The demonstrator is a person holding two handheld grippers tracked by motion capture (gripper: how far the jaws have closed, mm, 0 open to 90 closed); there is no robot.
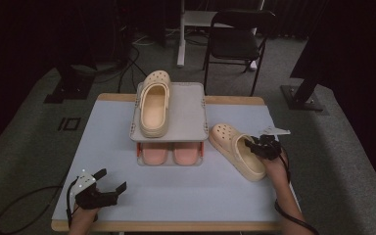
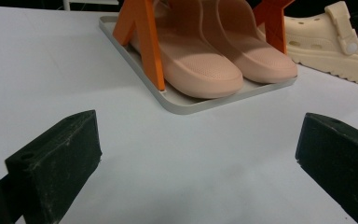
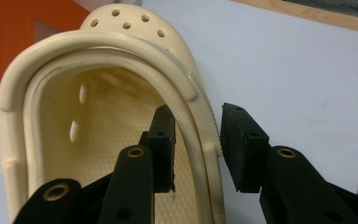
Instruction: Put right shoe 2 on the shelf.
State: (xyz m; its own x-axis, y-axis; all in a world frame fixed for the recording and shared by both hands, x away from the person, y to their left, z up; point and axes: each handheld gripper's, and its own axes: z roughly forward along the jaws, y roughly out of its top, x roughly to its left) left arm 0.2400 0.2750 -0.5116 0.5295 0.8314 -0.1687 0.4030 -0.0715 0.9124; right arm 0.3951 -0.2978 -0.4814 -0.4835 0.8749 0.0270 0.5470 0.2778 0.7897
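The right claw [image 3: 196, 144] straddles the side wall of the loose cream clog [image 1: 236, 151] at lower right of the high view, one jaw inside the shoe and one outside; the pads stand close to the wall, not visibly pressing it, so the claw is released. To do this step well, the jaws should seat deeper over the rim and close squarely before any lift, since a shallow pinch on the soft, curved wall could slip. The left claw [image 1: 103, 188] rests wide open and empty at lower left of the bench [image 1: 103, 142]. At centre stands a two-tier shoe rack [image 1: 194, 112], its top shelf carrying the matching clog [image 1: 154, 104] with free space beside it, its lower tray holding pink slippers [image 2: 214, 60]. The rack's edge and orange posts [image 2: 144, 42] stand nearest the lifting path. A folding chair [image 1: 237, 39] stands beyond the bench.
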